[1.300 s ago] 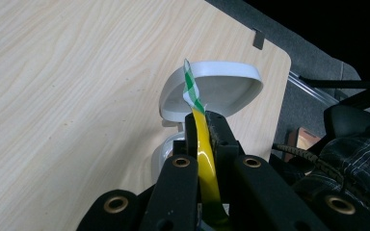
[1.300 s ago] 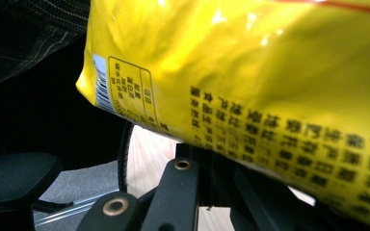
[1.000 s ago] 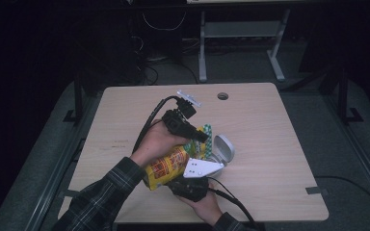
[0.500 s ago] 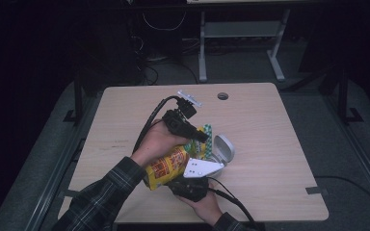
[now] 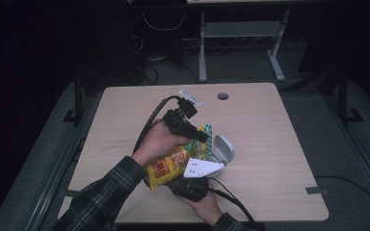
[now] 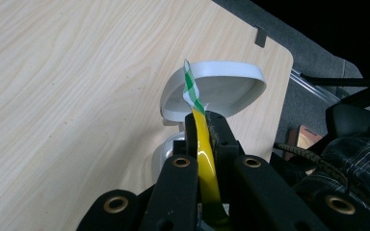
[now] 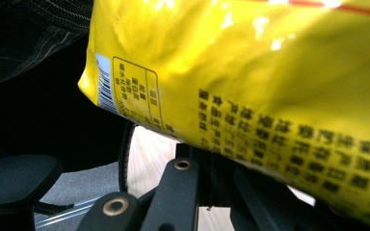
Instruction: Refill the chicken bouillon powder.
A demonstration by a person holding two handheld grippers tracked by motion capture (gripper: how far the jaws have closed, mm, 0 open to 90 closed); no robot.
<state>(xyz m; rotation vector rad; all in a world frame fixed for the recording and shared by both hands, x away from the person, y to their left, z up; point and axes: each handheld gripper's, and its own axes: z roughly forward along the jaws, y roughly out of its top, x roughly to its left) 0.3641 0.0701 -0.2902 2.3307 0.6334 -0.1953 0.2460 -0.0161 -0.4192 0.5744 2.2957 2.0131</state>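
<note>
Your left gripper (image 6: 203, 139) pinches the yellow bag's (image 5: 167, 164) top edge; the right gripper (image 5: 192, 185) clamps its lower edge. An open white case (image 6: 221, 89) sits just beyond. Nothing has moved since earlier.

I work at a light wooden table (image 5: 270, 144) with rounded corners, standing on grey carpet (image 5: 351, 144). A round cable hole (image 5: 223, 96) sits near its far edge, a little right of the middle. A white hinged container (image 5: 223, 149) lies open on the tabletop near the centre, its lid (image 6: 221, 86) tipped up. A strip of grey tape (image 5: 315, 190) is stuck at the near right edge, and small dark marks (image 5: 120, 143) dot the left part
</note>
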